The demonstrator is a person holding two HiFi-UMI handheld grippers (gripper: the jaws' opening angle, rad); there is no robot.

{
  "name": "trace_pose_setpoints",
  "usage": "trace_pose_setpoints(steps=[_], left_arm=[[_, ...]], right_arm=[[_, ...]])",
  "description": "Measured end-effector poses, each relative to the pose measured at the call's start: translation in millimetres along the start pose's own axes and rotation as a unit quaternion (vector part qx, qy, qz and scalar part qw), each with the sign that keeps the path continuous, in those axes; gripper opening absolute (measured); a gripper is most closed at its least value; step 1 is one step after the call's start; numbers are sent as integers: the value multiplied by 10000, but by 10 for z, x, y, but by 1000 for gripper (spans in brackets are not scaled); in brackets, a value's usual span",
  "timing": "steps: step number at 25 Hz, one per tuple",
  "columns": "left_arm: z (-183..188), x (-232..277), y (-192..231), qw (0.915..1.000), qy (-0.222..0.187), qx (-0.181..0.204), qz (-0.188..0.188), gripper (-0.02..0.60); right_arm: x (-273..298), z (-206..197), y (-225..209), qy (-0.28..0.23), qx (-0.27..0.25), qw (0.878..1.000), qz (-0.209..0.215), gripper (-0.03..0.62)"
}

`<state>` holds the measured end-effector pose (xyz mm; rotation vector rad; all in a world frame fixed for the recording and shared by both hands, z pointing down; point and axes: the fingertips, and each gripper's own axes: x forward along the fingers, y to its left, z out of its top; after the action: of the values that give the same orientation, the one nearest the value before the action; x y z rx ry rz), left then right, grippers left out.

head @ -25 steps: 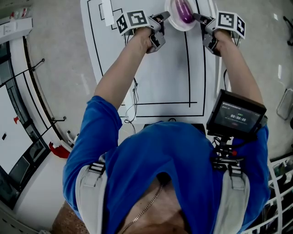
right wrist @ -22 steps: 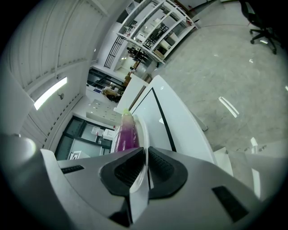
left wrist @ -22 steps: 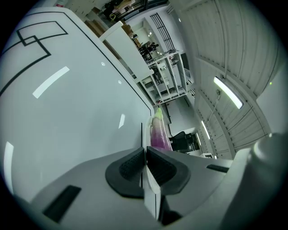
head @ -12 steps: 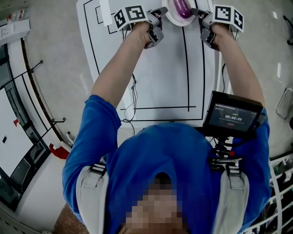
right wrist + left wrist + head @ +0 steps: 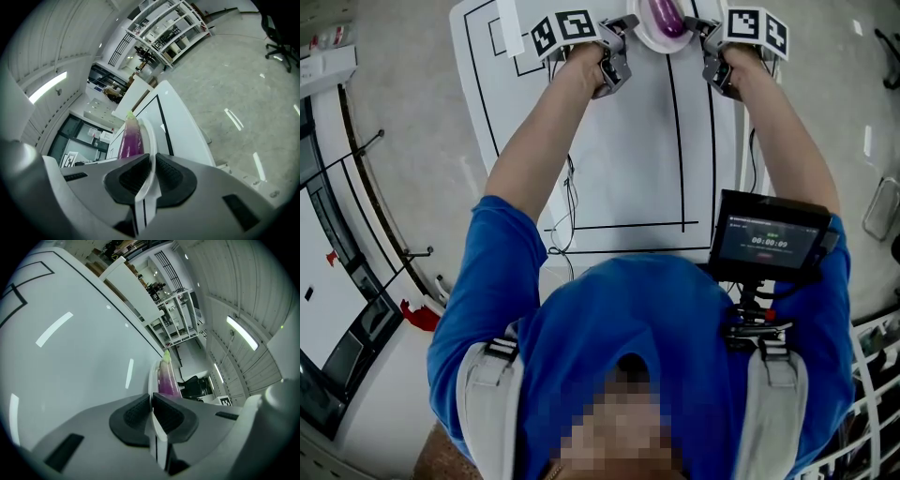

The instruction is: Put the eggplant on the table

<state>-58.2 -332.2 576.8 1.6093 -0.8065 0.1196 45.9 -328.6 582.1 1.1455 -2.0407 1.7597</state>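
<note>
A purple eggplant (image 5: 664,14) with a green tip lies in a white plate (image 5: 649,37) held over the far part of the white table (image 5: 619,141). My left gripper (image 5: 623,28) is shut on the plate's left rim. My right gripper (image 5: 705,28) is shut on its right rim. In the left gripper view the rim (image 5: 151,380) runs between the dark pads (image 5: 136,416) of the left gripper (image 5: 152,401), with the eggplant (image 5: 168,380) just beyond. In the right gripper view the right gripper (image 5: 152,161) pinches the rim (image 5: 150,136) beside the eggplant (image 5: 131,138).
Black lines (image 5: 682,141) mark rectangles on the table. A small screen (image 5: 766,239) hangs at the person's chest on the right. Cables (image 5: 567,216) hang off the table's left edge. Shelving racks (image 5: 173,33) and an office chair (image 5: 276,28) stand on the floor beyond.
In the head view the plate and both grippers have drifted slightly toward the far end of the table. Both grips on the rim are unchanged.
</note>
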Motion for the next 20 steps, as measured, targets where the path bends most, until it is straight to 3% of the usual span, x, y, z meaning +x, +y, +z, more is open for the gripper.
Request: trace_pose_setpoints(steps=[20], left_arm=[[36,52,56,9992,-30,74,383,25]], right_arm=[[71,77,3,-28,-538,9977,-415,25]])
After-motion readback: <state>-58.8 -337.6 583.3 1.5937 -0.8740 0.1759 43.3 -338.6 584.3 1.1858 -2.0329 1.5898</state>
